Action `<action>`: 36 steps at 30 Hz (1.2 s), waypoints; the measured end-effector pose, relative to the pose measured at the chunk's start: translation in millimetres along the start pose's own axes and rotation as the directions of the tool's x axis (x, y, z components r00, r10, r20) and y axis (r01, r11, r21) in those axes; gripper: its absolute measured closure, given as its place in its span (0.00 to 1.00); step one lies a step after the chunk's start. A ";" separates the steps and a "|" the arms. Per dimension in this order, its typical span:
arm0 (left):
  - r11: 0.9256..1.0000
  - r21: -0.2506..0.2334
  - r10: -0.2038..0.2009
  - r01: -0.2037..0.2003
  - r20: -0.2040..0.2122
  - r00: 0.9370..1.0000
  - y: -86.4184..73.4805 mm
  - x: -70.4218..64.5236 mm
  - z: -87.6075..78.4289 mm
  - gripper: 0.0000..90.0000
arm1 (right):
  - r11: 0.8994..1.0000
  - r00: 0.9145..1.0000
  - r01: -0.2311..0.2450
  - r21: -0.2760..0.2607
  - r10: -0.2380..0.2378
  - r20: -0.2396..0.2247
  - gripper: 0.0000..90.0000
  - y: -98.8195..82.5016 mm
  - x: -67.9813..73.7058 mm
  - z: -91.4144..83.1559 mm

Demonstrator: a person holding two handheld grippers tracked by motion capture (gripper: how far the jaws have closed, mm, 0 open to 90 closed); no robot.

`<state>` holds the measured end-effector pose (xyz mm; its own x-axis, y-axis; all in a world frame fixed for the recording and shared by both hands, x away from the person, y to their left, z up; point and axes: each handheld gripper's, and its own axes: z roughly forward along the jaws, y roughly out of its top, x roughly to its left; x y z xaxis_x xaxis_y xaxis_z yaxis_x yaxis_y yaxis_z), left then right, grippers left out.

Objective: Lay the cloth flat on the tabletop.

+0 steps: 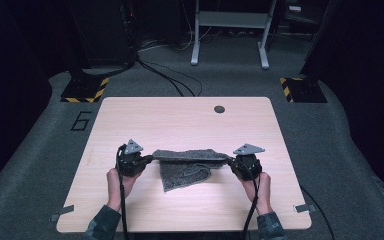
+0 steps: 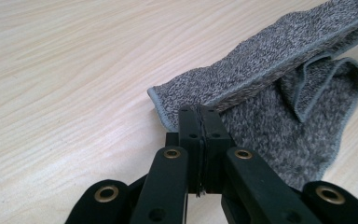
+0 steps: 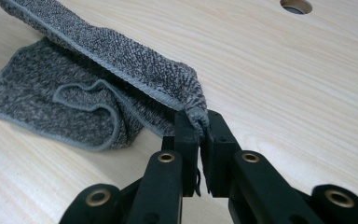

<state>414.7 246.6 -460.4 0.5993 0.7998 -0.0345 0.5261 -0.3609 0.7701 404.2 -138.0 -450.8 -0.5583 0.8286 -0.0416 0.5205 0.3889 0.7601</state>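
We grip the grey terry cloth towel (image 1: 187, 162) at both ends: the left gripper (image 2: 199, 112) has its jaws clamped on one corner, the right gripper (image 3: 198, 122) pinches the opposite corner. Its top edge stretches between them above the pale wooden desk (image 1: 180, 120), the rest drooping onto the surface.

Grey carpet floor (image 1: 330, 135); dark surroundings; grey metal frame legs (image 1: 230, 30) behind; hazard-striped base plates (image 1: 85, 90); black cables (image 1: 165, 75).
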 end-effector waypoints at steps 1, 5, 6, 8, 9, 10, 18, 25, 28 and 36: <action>1.000 0.000 0.000 0.000 0.000 1.000 0.0 0.0 0.0 0.99 | 1.000 1.000 0.000 0.000 0.000 0.000 0.95 0.0 0.0 0.0; 1.000 0.003 -0.009 0.009 0.028 1.000 -7.8 -2.5 -3.1 0.99 | 1.000 1.000 -0.002 0.002 0.002 -0.017 0.95 -6.0 3.4 -6.2; 1.000 0.006 -0.008 0.007 0.029 1.000 -10.3 -3.2 -3.8 0.99 | 1.000 1.000 -0.007 0.002 0.007 -0.023 0.95 -9.9 6.0 -9.8; 1.000 0.011 -0.017 0.017 0.042 0.999 -17.9 -5.8 -3.9 0.99 | 1.000 1.000 -0.005 0.002 0.005 -0.031 0.95 -13.4 8.5 -13.3; 1.000 0.011 -0.017 0.017 0.042 0.999 -17.9 -5.8 -3.9 0.99 | 1.000 1.000 -0.005 0.002 0.005 -0.031 0.95 -13.4 8.5 -13.3; 1.000 0.014 -0.021 0.021 0.049 0.999 -22.2 -7.6 -4.2 0.99 | 1.000 0.999 -0.006 0.002 0.006 -0.036 0.95 -14.7 9.3 -14.5; 0.999 0.021 -0.029 0.028 0.056 0.998 -23.2 -1.6 0.4 0.99 | 1.000 0.999 0.003 0.004 -0.003 -0.044 0.96 -14.7 13.1 -19.3; 0.999 0.032 -0.024 0.024 -0.001 1.000 16.6 28.2 28.5 0.99 | 1.000 1.000 0.013 0.017 -0.013 0.012 0.96 32.3 -8.2 12.1; 1.000 0.013 -0.002 0.002 -0.071 0.997 72.0 54.1 30.6 0.99 | 1.000 0.998 0.025 0.019 -0.026 0.062 0.96 79.6 -30.0 26.3; 0.970 -0.191 0.105 -0.150 -0.225 0.969 170.1 45.5 -57.2 0.99 | 0.978 0.974 0.147 -0.151 -0.116 0.194 0.96 180.6 -37.7 -28.1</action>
<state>496.9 249.1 -294.5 0.5004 0.8445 0.1908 0.3055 -0.3785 0.8737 501.1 -110.3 -293.7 -0.4788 0.8401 -0.2549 0.3295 0.4410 0.8348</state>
